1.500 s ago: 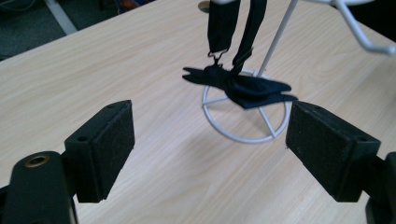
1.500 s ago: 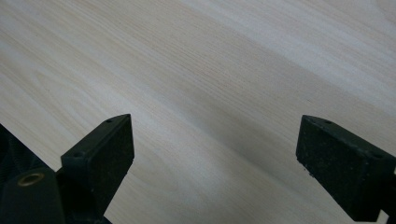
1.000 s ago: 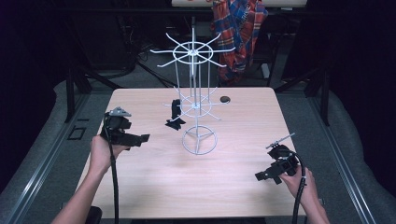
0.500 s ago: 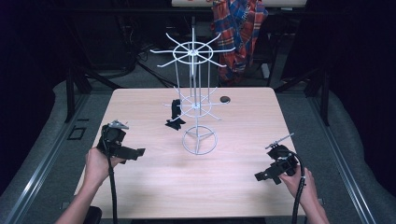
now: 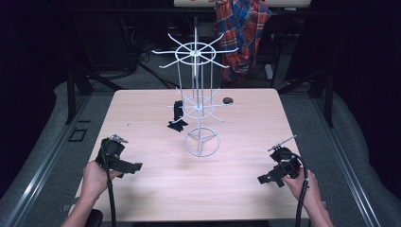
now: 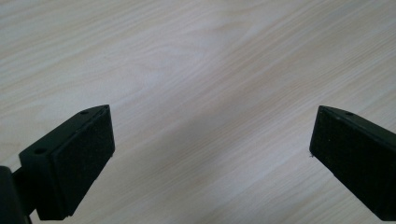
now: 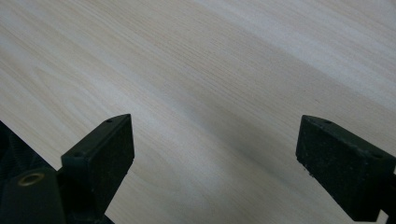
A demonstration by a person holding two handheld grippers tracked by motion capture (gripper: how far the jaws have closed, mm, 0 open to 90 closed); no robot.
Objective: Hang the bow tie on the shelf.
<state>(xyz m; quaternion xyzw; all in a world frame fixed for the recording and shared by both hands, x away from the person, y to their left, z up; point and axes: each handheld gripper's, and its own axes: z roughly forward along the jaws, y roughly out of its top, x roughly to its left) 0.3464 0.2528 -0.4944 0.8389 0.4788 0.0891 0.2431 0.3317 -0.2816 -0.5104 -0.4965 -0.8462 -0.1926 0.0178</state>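
Both the left gripper (image 5: 135, 166) and right gripper (image 5: 265, 179) hover wide open and empty over the table (image 5: 156, 198), apparently poised before the wire rack (image 5: 201, 111) standing mid-table.

— How many tools are out?
— Two: a left tool (image 5: 135, 166) near the table's (image 5: 246, 189) left edge and a right tool (image 5: 265, 178) near its right edge.
— Racks?
— One white wire rack (image 5: 198, 106), with two spoked tiers.
— Anything else?
— One black item (image 5: 178, 115) hanging on the rack, and one small dark disc (image 5: 228, 100) toward the far edge.
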